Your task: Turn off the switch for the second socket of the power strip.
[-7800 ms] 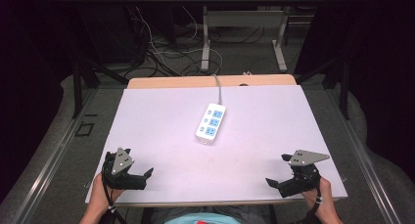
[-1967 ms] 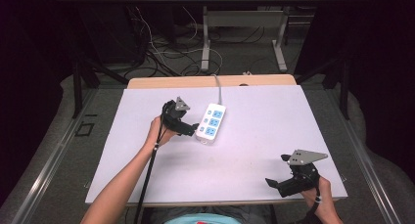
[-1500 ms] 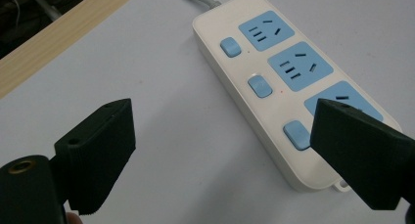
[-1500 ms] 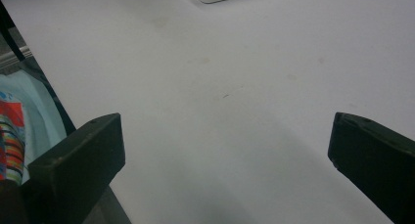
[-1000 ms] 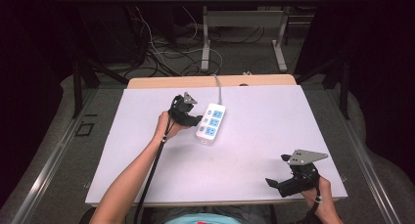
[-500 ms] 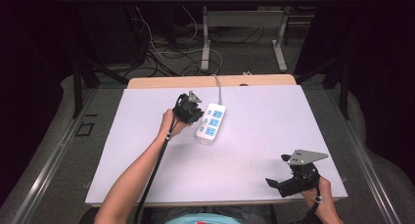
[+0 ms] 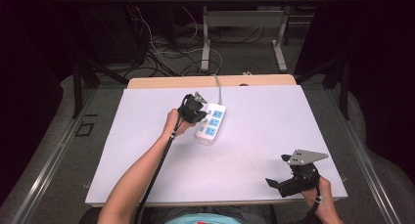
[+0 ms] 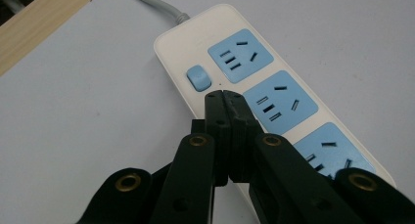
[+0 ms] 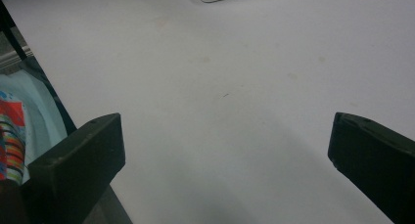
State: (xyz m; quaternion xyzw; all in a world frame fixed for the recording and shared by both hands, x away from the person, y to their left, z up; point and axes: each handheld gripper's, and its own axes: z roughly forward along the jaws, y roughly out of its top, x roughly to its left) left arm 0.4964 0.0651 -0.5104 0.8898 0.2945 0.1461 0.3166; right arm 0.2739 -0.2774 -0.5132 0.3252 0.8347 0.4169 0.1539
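Where the near edge of the desk met the person's lap, the right gripper rested low at the near right corner, its jaws spread wide apart with nothing between them. The right gripper view showed those two black jaws at the far sides of the frame over bare pale surface, with a striped, light blue garment below the desk edge at the left.

Further in, the left forearm reached diagonally across the desk to the left gripper, set against the left side of the power strip. Its jaws were pressed together, gripping nothing. In the left gripper view the closed tips sat over the strip's white casing, just beside the blue switch and at the edge of the middle socket; contact with the casing could not be judged.

Item: power strip, white oblong body with rounded corners, three light blue socket panels in a row, one small blue rocker switch near the cord end. It lay flat, a little behind the desk's centre, long axis running slightly diagonal. A grey cable left its far end and passed over the wooden back edge.

Containers: none catalogued.

Beyond the desk, the high view recorded tangled cables on a grey floor and the metal legs of another table.
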